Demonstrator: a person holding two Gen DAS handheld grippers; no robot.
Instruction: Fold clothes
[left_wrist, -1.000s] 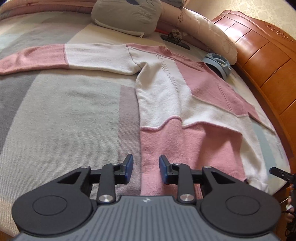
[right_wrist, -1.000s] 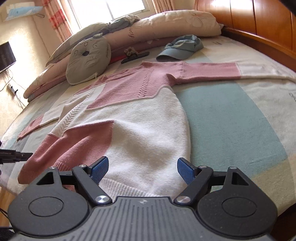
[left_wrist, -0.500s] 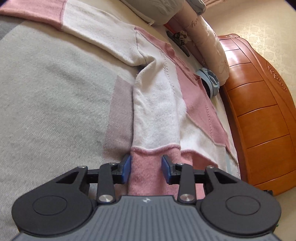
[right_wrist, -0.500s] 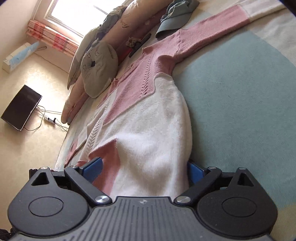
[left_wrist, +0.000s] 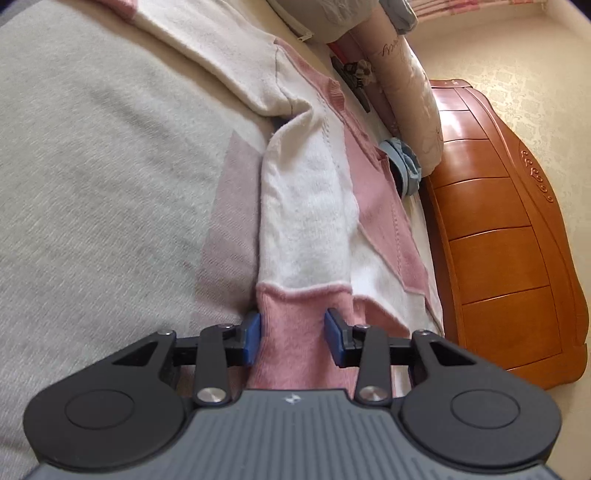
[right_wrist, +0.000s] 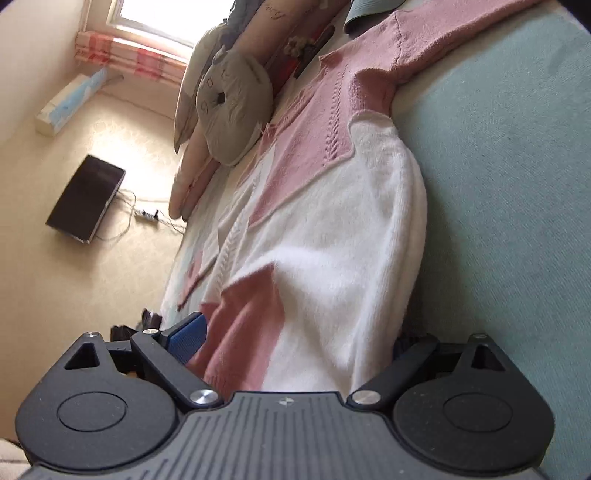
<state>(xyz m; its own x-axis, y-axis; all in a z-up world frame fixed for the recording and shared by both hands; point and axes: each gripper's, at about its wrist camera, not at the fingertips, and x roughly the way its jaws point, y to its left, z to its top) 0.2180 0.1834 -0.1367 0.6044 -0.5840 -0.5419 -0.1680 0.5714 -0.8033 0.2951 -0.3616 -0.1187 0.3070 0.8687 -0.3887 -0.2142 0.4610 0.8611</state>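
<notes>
Left wrist view: the left gripper (left_wrist: 291, 338) sits at six o'clock, its jaws partly apart and astride the pink hem of the sweater (left_wrist: 306, 206). The knit fills the gap, the left blue pad against its edge; whether the pads press on it I cannot tell. The sweater runs toward twelve o'clock across the grey bedspread (left_wrist: 110, 177), a blue cap (left_wrist: 404, 166) at two o'clock by the wooden headboard (left_wrist: 509, 236).

Right wrist view: the right gripper (right_wrist: 295, 339) stands wide, its jaws having just been closing slightly. The sweater's white-and-pink hem lies between them; the right finger is hidden behind the cloth. A round grey cushion (right_wrist: 232, 110) lies at eleven o'clock.
</notes>
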